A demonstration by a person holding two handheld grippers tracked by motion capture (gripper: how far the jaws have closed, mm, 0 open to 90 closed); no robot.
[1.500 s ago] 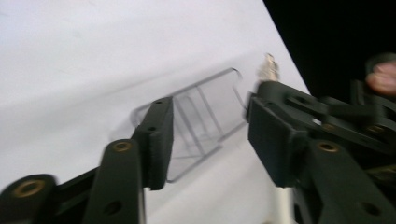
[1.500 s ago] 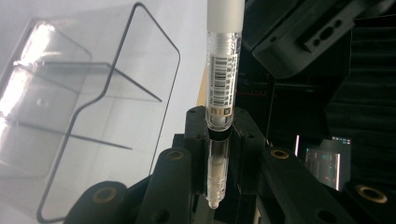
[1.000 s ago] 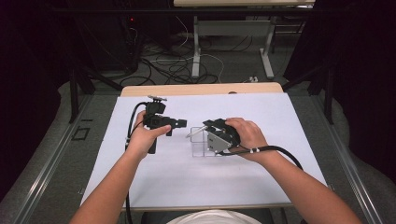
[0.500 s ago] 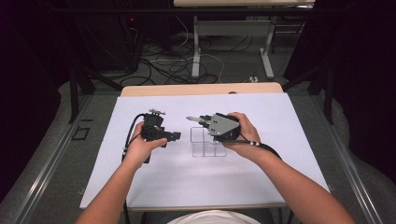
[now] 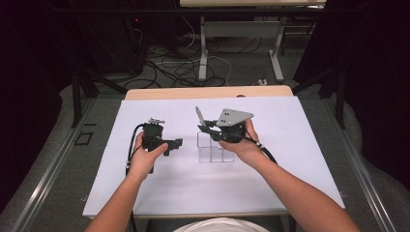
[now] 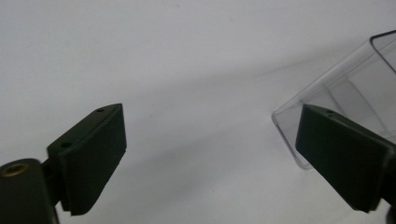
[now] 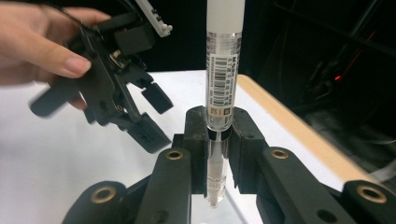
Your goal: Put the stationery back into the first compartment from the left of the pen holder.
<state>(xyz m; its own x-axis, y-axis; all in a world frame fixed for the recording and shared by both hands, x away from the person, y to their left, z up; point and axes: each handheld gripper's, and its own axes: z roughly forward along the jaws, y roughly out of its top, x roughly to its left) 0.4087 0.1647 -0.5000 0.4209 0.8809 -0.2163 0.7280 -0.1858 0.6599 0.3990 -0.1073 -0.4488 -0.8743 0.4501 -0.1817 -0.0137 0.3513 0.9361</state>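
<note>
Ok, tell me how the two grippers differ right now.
The left gripper has its jaws wide apart with nothing between them; they have just been opening. The right gripper is shut on a clear tube with a barcode label. The left sits low beside the clear rack; the right is above it. Both are black and hand-held.

tube (image 7: 225, 70) top and rack (image 6: 345, 93) cut off by frame edges.
</note>
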